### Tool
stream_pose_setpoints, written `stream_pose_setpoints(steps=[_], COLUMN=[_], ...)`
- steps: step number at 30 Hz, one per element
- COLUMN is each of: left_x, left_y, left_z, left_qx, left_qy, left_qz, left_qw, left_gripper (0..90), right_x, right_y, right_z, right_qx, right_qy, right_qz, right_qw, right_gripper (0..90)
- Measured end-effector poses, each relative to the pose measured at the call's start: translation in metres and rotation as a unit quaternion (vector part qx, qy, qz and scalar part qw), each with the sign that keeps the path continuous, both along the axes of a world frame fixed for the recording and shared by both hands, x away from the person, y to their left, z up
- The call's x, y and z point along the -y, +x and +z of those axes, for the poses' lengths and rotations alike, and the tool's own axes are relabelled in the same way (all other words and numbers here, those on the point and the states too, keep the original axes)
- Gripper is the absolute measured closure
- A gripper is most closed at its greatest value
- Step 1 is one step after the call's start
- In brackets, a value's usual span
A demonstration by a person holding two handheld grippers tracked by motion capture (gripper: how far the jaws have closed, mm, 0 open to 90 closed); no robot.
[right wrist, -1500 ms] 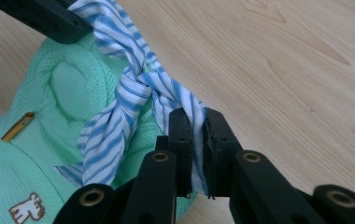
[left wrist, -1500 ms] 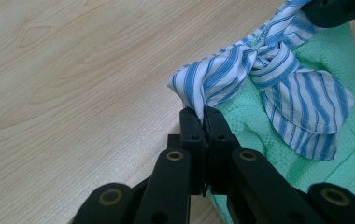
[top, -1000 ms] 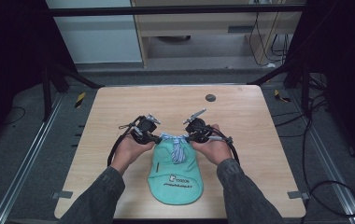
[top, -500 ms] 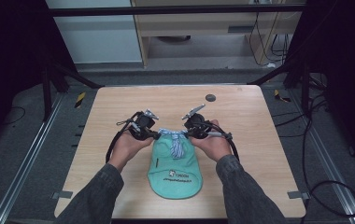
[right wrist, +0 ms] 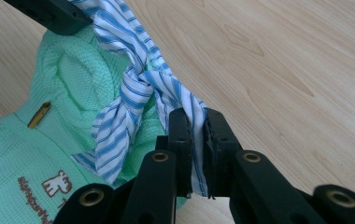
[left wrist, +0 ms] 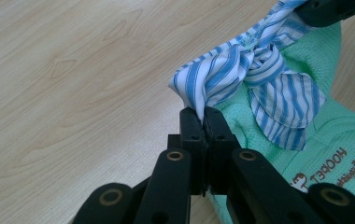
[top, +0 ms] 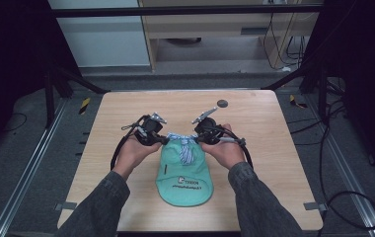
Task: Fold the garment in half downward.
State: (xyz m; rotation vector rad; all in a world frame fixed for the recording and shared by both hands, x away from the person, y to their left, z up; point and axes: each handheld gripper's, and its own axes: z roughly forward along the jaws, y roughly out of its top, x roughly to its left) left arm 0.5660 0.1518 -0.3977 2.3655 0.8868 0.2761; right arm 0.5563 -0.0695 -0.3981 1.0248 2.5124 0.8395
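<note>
Here, the left gripper [left wrist: 204, 116] is seen clamped on one end of a blue-and-white striped fabric tie [left wrist: 255, 79], its two black jaws pressed together with the cloth pinched between their tips. The right gripper [right wrist: 198, 119] is likewise closed on the other end of the same tie, a fold of the striped cloth being caught between its jaws. In the high view the left gripper [top: 162, 140] and the right gripper [top: 199, 139] are held facing each other, with the tie [top: 183, 143] stretched between them. The tie is knotted at its middle, and two loose striped tails are left hanging from the knot over the garment. Under the knot lies a mint-green waffle-knit garment [top: 184, 174], to which the tie appears to be attached at the top edge. The garment is spread flat on the light wooden table [top: 274, 163], its lower end toward the person's side, and brown printed lettering with a small figure [right wrist: 56, 183] is borne on it. A small gold-coloured piece [right wrist: 39, 115] is seen on the green cloth in the right gripper view. A small dark round disc [top: 222, 103] is set on the table well beyond the grippers, near the far edge
</note>
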Motion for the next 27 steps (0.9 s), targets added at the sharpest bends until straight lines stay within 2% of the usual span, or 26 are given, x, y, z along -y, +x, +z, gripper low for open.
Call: stream_pose_setpoints(steps=[18,27], left_x=[0.000,0.001], left_y=[0.002,0.008], left_z=[0.012,0.025], left_qx=[0.012,0.021], left_qy=[-0.003,-0.004], left_qz=[0.000,0.002], left_qw=[0.9999,0.9998], left_gripper=[88.4,88.4], right_x=[0.000,0.001], right_y=[0.002,0.007], right_z=[0.013,0.024], right_qx=[0.015,0.022], right_qy=[-0.004,0.000], right_qz=[0.001,-0.003], right_qw=[0.9999,0.9998], right_gripper=[82.7,82.6])
